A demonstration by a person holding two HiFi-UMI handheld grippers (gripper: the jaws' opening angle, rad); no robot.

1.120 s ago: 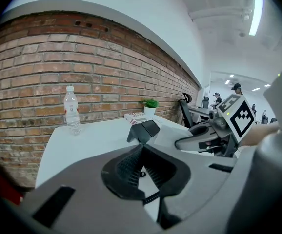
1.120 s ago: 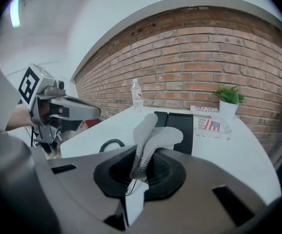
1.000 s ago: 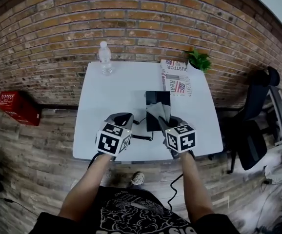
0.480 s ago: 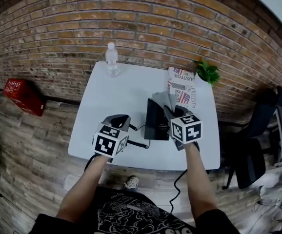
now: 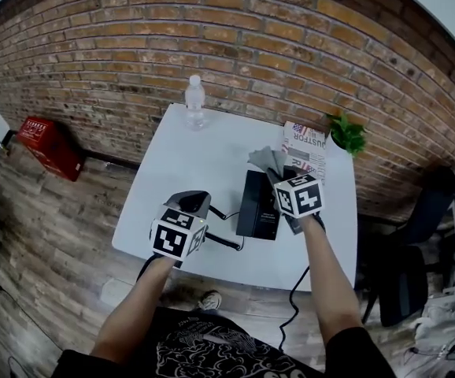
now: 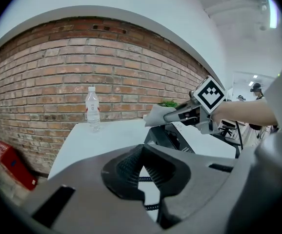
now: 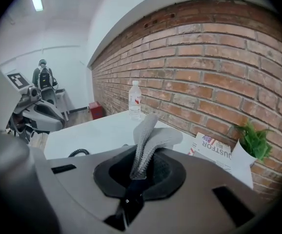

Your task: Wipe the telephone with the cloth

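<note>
A black telephone lies on the white table, its coiled cord trailing left. In the left gripper view the telephone sits just past my jaws. My right gripper hovers over the phone's far right end, shut on a grey cloth that sticks up and out ahead of it. In its own view the cloth stands folded between the shut jaws of the right gripper. My left gripper is near the table's front left, left of the phone, its jaws shut with nothing seen in them.
A clear water bottle stands at the table's far edge by the brick wall. A newspaper and a small green plant are at the far right corner. A red box sits on the floor at left, an office chair at right.
My right gripper has carried the cloth away from the front edge toward the phone's far right end. The left gripper stays near the front left. The head view has shifted.
</note>
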